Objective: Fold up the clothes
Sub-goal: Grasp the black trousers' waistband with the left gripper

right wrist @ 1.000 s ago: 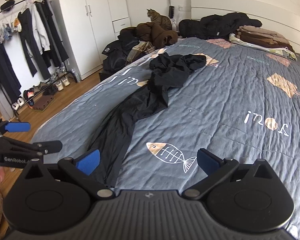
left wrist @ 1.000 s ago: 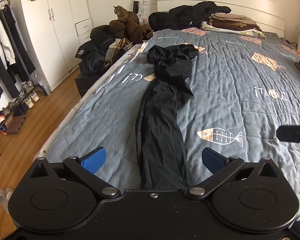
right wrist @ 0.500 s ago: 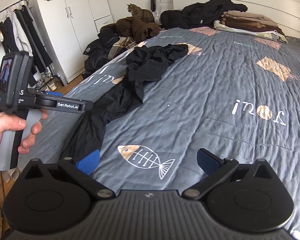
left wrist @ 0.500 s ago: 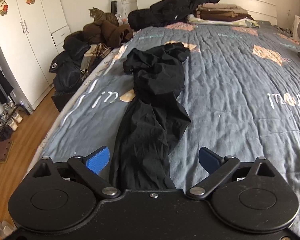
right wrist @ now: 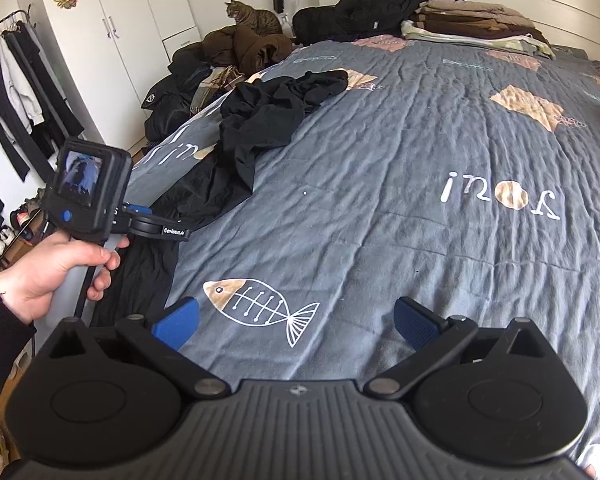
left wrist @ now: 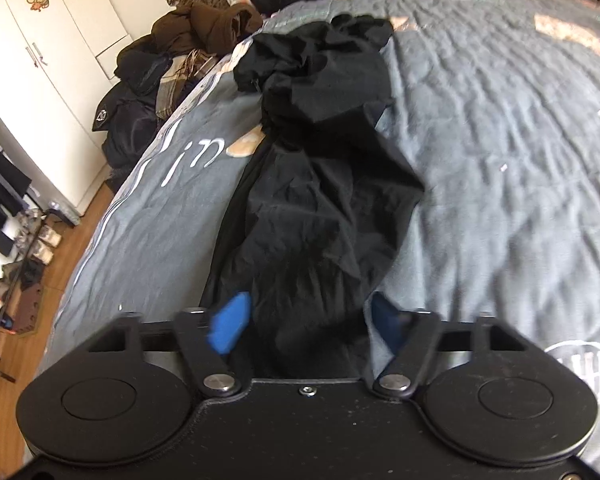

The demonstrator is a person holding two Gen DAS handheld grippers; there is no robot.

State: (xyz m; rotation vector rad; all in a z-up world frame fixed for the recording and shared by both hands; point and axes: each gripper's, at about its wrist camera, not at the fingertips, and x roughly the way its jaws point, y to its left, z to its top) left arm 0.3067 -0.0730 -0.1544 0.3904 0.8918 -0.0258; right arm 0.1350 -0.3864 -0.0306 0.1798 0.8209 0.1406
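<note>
A long black garment (left wrist: 320, 220) lies crumpled in a strip along the left side of the grey quilted bed (left wrist: 500, 200). My left gripper (left wrist: 306, 322) hangs low over its near end. The jaws are closing, with the black cloth bunched between the blue pads (left wrist: 230, 328); the pads are blurred and I see no firm pinch. From the right wrist the garment (right wrist: 260, 120) runs away to the upper left, and a hand (right wrist: 52, 272) holds the left gripper's body (right wrist: 88, 188) over it. My right gripper (right wrist: 296, 320) stands open over a fish print, with nothing between its fingers.
A cat (right wrist: 256, 16) sits on brown clothes beside the bed. Dark bags and clothes (right wrist: 172, 92) are heaped below it. Folded clothes (right wrist: 472, 20) and a black jacket (right wrist: 380, 4) lie at the headboard. A white wardrobe (right wrist: 140, 20) and a clothes rack (right wrist: 12, 92) stand at the left.
The left gripper has moved forward and down onto the garment's near end, and its jaws have narrowed around the cloth. The right gripper has sunk slightly and stays open.
</note>
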